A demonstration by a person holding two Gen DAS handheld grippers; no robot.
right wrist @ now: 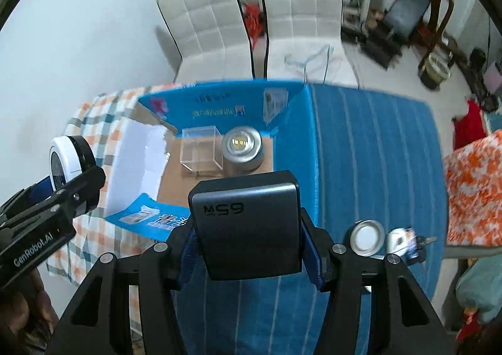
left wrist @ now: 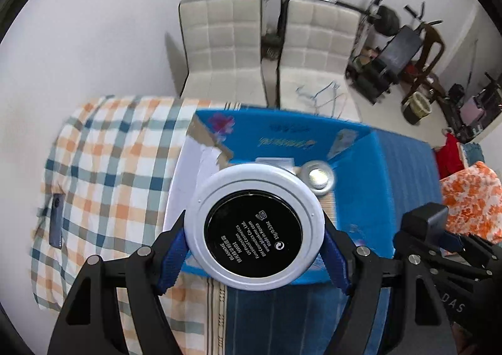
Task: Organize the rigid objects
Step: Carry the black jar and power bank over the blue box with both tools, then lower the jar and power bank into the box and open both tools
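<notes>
My left gripper [left wrist: 254, 256] is shut on a round white cosmetic case [left wrist: 254, 226] with a black label on its base, held above the near edge of the open blue cardboard box [left wrist: 386, 173]. It also shows at the left of the right wrist view [right wrist: 67, 156]. My right gripper [right wrist: 251, 248] is shut on a dark grey 65W charger block [right wrist: 248, 223], held just in front of the box [right wrist: 291, 104]. Inside the box sit a clear plastic cube [right wrist: 200, 152] and a round silver puck light [right wrist: 241, 143].
A silver tin lid [right wrist: 367, 236], a small white item [right wrist: 400, 240] and a key lie on the blue striped cloth [right wrist: 376, 151] at right. A dark remote [left wrist: 57, 220] lies on the checked cloth [left wrist: 109, 166]. Two white chairs [left wrist: 219, 41] stand behind.
</notes>
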